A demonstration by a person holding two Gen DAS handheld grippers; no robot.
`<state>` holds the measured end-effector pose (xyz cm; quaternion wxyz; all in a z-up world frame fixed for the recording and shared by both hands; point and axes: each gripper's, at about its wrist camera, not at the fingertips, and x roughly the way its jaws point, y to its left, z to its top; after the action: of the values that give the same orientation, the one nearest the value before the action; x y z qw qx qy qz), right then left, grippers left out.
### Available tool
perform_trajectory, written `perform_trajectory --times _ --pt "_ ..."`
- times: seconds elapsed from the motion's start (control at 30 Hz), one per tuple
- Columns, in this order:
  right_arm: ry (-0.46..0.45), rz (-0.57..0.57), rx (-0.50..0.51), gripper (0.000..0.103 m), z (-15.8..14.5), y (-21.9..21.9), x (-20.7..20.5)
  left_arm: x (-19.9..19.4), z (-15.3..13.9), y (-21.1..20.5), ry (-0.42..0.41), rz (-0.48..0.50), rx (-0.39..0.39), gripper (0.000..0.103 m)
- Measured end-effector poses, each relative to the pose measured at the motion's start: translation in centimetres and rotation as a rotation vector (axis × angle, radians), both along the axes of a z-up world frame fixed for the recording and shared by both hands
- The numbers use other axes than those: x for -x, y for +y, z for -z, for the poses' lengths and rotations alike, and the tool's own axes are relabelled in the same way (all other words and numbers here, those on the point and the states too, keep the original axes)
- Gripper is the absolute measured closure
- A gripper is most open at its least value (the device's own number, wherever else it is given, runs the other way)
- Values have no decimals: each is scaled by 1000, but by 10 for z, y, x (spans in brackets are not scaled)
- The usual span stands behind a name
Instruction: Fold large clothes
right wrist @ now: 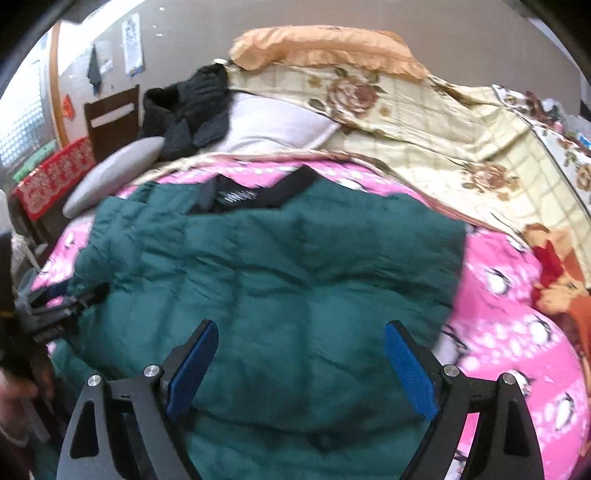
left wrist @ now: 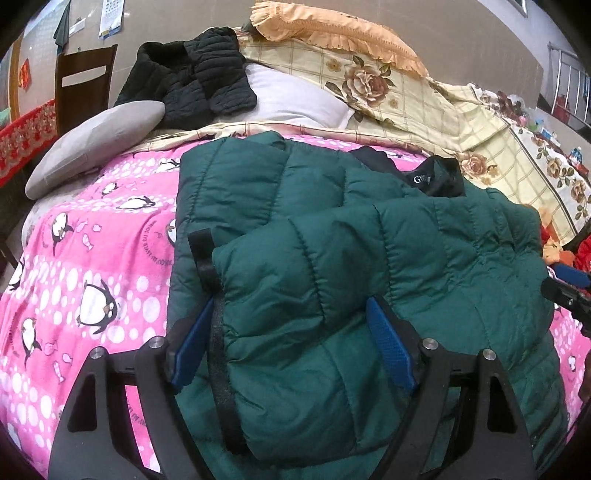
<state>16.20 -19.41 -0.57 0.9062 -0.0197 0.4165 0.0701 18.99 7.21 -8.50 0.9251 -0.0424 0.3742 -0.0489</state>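
Note:
A dark green puffer jacket lies spread on the pink penguin blanket, its black collar toward the pillows. One sleeve is folded across the body, its black-edged cuff nearest me. My left gripper stands wide open. That sleeve lies between its blue pads, which sit at its sides without squeezing it. My right gripper hovers over the jacket's body, jaws opening wide, nothing gripped. Each gripper shows at the edge of the other's view: right gripper, left gripper.
At the bed's head lie a black quilted jacket, a grey pillow, a white pillow and a floral quilt under an orange frilled pillow. A wooden chair stands by the wall on the left.

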Motion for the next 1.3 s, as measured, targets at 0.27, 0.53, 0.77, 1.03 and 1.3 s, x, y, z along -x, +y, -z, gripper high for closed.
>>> perform_trajectory --times 0.27,0.53,0.77,1.03,1.3 --pt "140 127 -83 11 48 -46 -21 -3 2 2 15 7 14 21" --pt "70 101 -94 11 19 -49 6 25 -11 39 25 -17 32 21" --pt "64 58 -117 11 -9 -54 40 59 -18 79 42 -84 15 21" --pt "78 58 -119 10 -12 -61 84 96 -26 77 -2 -43 0 21" --pt "115 69 -151 10 -6 -74 121 126 -22 52 14 40 -40 21"
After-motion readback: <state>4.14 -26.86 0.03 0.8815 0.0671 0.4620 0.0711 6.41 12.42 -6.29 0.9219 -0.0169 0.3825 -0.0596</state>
